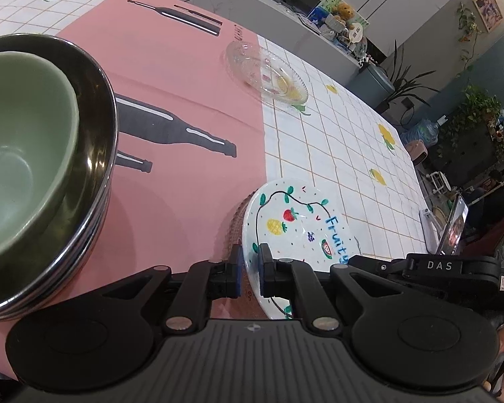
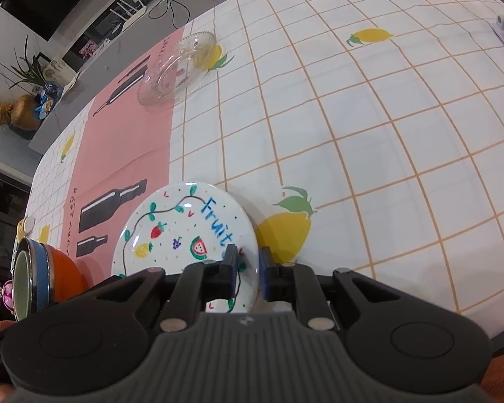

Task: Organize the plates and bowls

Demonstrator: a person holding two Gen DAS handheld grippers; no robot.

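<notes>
A white plate painted with fruit and the word "Fruity" (image 1: pixel 295 221) (image 2: pixel 181 231) lies at the near edge of the pink mat, on top of a pink beaded glass plate (image 1: pixel 230 231). My left gripper (image 1: pixel 250 268) is shut on the white plate's near rim. My right gripper (image 2: pixel 248 265) straddles the rim on the opposite side, with a thin dark gap showing at its right pad, so it stands open. A green bowl (image 1: pixel 20 154) sits nested in a stack of metal-rimmed bowls (image 1: pixel 97 154) (image 2: pixel 43 278) to the left. A clear glass dish (image 1: pixel 267 74) (image 2: pixel 176 70) rests farther back.
The tablecloth (image 2: pixel 369 117) is white with a grid and lemons, and a pink mat (image 1: pixel 171 77) with bottle prints lies across it. A phone on a stand (image 1: pixel 453 228) stands at the table's right edge. Counters, plants and shelves lie beyond the table.
</notes>
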